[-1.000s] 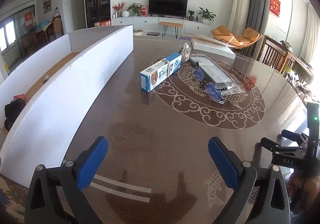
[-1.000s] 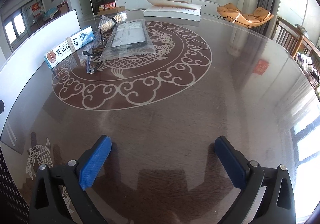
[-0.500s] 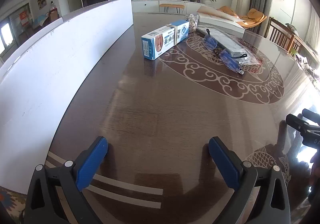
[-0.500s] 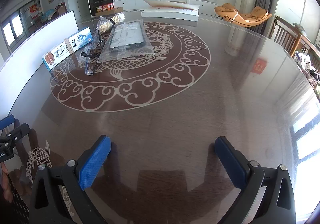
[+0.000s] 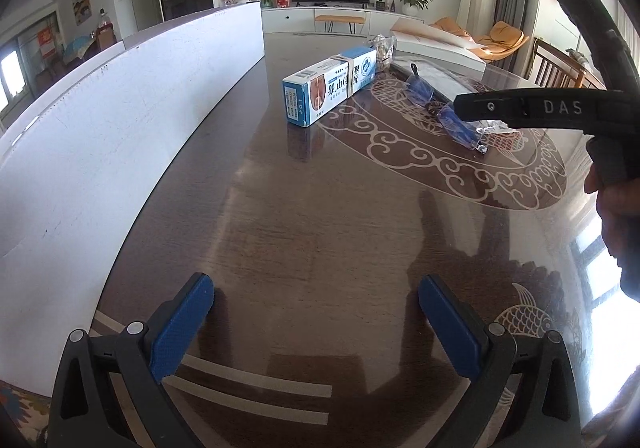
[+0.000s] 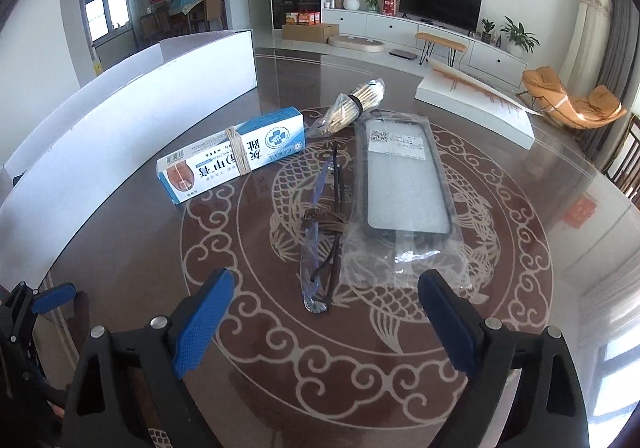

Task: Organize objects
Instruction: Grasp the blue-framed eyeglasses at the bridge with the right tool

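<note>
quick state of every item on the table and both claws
medicine box: flat, rubber-banded
glasses: folded, flat
phone case: flat, bagged
toothpick bundle: on its side, wrapped
left claw: open, empty
right claw: closing, nothing between pads

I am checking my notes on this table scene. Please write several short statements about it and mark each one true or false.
1. Rubber bands go around the blue box. True.
2. The glasses lie inside the plastic bag. False: they lie beside it.
3. The right claw grips the glasses. False: nothing is between its closing jaws.
4. The toothpick bundle lies beyond the box. True.
5. The left claw is empty. True.
</note>
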`<action>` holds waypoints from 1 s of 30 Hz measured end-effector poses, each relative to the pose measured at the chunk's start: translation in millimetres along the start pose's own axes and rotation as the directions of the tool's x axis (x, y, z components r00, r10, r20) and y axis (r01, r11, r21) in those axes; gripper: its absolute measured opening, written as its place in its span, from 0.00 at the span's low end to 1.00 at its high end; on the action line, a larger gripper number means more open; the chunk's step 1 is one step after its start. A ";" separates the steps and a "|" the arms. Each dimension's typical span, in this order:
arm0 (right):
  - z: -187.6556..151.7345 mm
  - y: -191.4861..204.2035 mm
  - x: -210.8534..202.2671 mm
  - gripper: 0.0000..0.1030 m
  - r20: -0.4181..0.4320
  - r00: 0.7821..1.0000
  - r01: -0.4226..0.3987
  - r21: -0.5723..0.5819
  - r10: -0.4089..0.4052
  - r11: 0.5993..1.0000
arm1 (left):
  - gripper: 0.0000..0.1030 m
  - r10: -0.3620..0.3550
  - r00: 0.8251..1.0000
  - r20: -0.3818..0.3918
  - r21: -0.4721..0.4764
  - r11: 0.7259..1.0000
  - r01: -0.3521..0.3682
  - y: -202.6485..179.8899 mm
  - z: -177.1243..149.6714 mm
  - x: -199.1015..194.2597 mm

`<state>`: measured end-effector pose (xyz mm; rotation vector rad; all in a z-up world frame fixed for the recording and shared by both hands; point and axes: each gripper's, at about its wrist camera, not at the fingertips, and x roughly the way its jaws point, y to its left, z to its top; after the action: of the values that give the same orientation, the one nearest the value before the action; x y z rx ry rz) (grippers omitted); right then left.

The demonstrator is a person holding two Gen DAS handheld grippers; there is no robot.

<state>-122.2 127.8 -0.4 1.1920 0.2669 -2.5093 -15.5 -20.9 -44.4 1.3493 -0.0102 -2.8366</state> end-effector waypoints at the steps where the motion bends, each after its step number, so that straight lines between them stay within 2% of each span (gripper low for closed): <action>1: 10.0 5.3 9.8 0.80 -0.018 1.000 -0.010 -0.016 0.010 1.000 | 1.00 0.000 1.000 0.000 0.001 1.000 0.000 -0.1 -0.1 -0.1; 3: 24.0 13.8 27.7 0.66 -0.054 0.998 -0.028 -0.036 0.026 0.999 | 1.00 -0.001 1.000 0.000 0.002 1.000 0.001 -0.1 -0.3 -0.1; 5: 30.0 21.5 42.1 0.58 -0.080 0.997 -0.018 -0.061 0.014 0.998 | 1.00 -0.002 1.000 -0.002 0.003 1.000 0.002 -0.1 0.0 -0.1; 8: 27.3 24.6 52.9 0.30 -0.112 0.994 0.008 -0.065 -0.016 0.998 | 1.00 -0.003 1.000 -0.004 0.004 1.000 0.003 0.3 0.1 -0.3; 9: 24.7 23.5 49.6 0.24 -0.100 0.995 0.013 -0.052 -0.018 0.999 | 1.00 -0.003 1.000 -0.005 0.004 1.000 0.003 0.2 0.2 -0.3; 12: 9.9 21.5 34.3 0.18 -0.080 0.997 0.013 -0.041 -0.016 0.999 | 1.00 -0.003 1.000 -0.006 0.004 1.000 0.003 0.4 -0.1 -0.2; 19: -57.5 14.0 -22.7 0.17 -0.044 0.999 -0.013 -0.020 0.012 1.000 | 1.00 -0.001 1.000 -0.001 0.002 1.000 0.001 0.1 0.0 0.3; 23: -68.8 4.0 -45.1 0.20 -0.016 1.000 -0.017 0.018 0.017 1.000 | 1.00 0.000 1.000 0.003 0.000 1.000 0.000 -0.1 0.6 1.1; 25: -62.1 -1.9 -48.2 0.37 -0.006 1.000 -0.017 0.043 0.018 0.999 | 1.00 0.000 1.000 0.004 0.000 1.000 0.000 0.1 1.1 1.7; 26: -57.2 -4.2 -46.7 0.56 -0.005 1.000 -0.011 0.051 0.011 0.999 | 1.00 0.000 1.000 0.004 0.000 1.000 0.000 0.1 1.1 1.7; 27: -52.7 -5.7 -44.6 0.64 0.001 1.000 0.003 0.055 -0.003 0.998 | 1.00 0.000 1.000 0.005 0.000 1.000 0.000 0.1 1.0 1.7; 30: -42.8 -6.1 -28.9 0.64 -0.002 1.000 0.010 0.054 -0.009 0.998 | 1.00 0.000 1.000 0.005 0.000 1.000 0.000 0.0 1.3 1.9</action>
<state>-77.1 153.5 -4.7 1.2169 0.2063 -2.5388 -17.7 -20.9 -45.1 1.3428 -0.0105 -2.8402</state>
